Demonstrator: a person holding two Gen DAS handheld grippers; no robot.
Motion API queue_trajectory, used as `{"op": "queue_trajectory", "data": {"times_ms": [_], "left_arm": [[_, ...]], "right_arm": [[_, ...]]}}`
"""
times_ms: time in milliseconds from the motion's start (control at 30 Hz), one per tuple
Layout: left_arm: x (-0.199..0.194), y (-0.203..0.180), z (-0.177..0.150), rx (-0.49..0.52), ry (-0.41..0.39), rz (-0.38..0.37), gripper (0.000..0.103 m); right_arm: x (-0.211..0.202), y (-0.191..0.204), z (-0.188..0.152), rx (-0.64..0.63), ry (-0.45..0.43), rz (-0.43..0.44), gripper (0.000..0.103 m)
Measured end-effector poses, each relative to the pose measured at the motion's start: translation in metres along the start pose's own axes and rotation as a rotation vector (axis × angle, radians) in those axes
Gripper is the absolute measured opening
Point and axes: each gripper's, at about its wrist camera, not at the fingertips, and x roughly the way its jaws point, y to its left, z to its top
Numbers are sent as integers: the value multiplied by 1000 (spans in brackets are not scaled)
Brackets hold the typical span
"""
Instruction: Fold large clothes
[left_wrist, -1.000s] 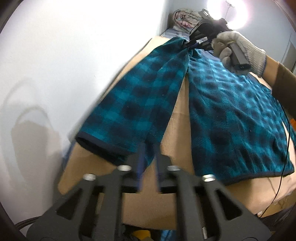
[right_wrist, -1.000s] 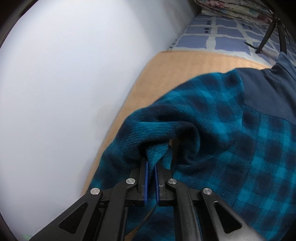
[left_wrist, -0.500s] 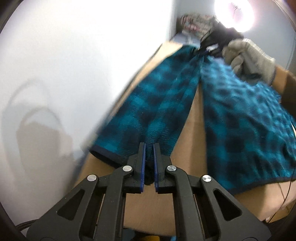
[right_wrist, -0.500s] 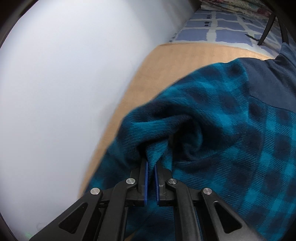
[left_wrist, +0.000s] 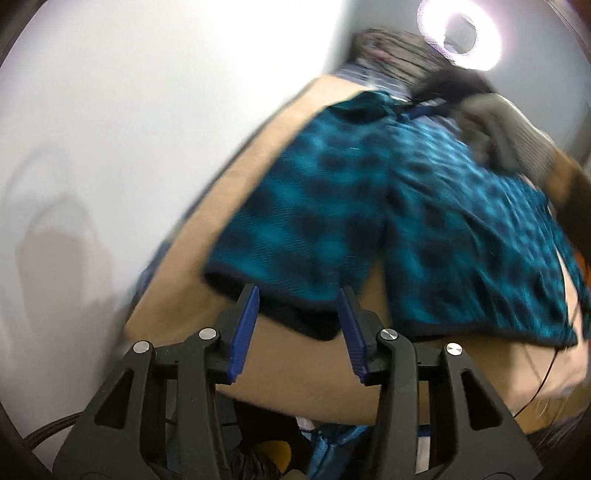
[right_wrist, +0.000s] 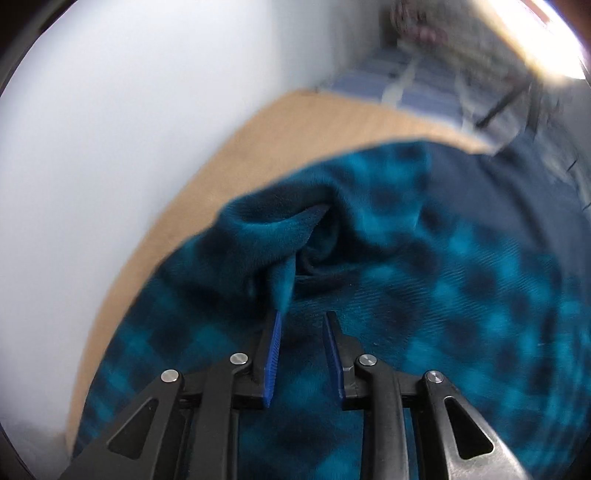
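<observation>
A teal and black plaid fleece jacket lies on a tan table. Its sleeve is folded in beside the body, with the dark cuff near the table's front edge. My left gripper is open, its jaws on either side of the cuff, holding nothing. My right gripper is open just behind a bunched fold of the jacket at the shoulder. The fabric is free of its fingers. The gloved right hand shows in the left wrist view.
A white wall runs along the table's left side. A ring light glows at the far end above a bed with folded blankets. A thin black cable hangs at the right front edge.
Both grippers have opened and let go of the jacket. The sleeve now lies down next to the body. Both views are blurred by motion.
</observation>
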Motion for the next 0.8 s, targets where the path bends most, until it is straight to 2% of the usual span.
{"op": "queue_trajectory", "data": {"times_ms": [133, 267, 300, 333, 400, 500, 567, 600, 633, 667, 700, 733, 767, 800], "left_arm": [[10, 23, 6, -135, 14, -3, 45], [28, 24, 13, -186, 45, -24, 45], [32, 24, 15, -200, 54, -25, 47], [36, 24, 17, -214, 60, -36, 54], [41, 24, 18, -227, 62, -42, 63], [55, 21, 19, -227, 83, -8, 64], [67, 24, 19, -250, 97, 10, 64], [68, 25, 20, -269, 82, 3, 59], [68, 25, 22, -277, 57, 11, 28], [69, 23, 24, -269, 54, 22, 7], [71, 19, 28, -251, 56, 16, 3], [66, 11, 32, -228, 26, 9, 3], [60, 6, 34, -210, 4, 7, 3], [51, -2, 35, -172, -27, 5, 3]], "right_arm": [[-29, 45, -39, -113, -41, 206, 25], [-17, 91, -80, -216, 37, 322, 25], [-10, 98, -88, -234, 67, 336, 25], [-4, 104, -98, -262, 92, 327, 25], [9, 113, -121, -343, 131, 254, 24], [-2, 112, -130, -364, 102, 265, 24], [-11, 108, -130, -340, 102, 304, 24], [-16, 105, -132, -330, 107, 319, 24], [-17, 104, -132, -323, 111, 328, 24], [-21, 101, -134, -307, 114, 346, 25], [-24, 95, -135, -291, 117, 363, 27], [-26, 85, -130, -272, 116, 379, 28], [-32, 79, -130, -251, 106, 388, 32], [-34, 65, -125, -227, 91, 392, 42]]}}
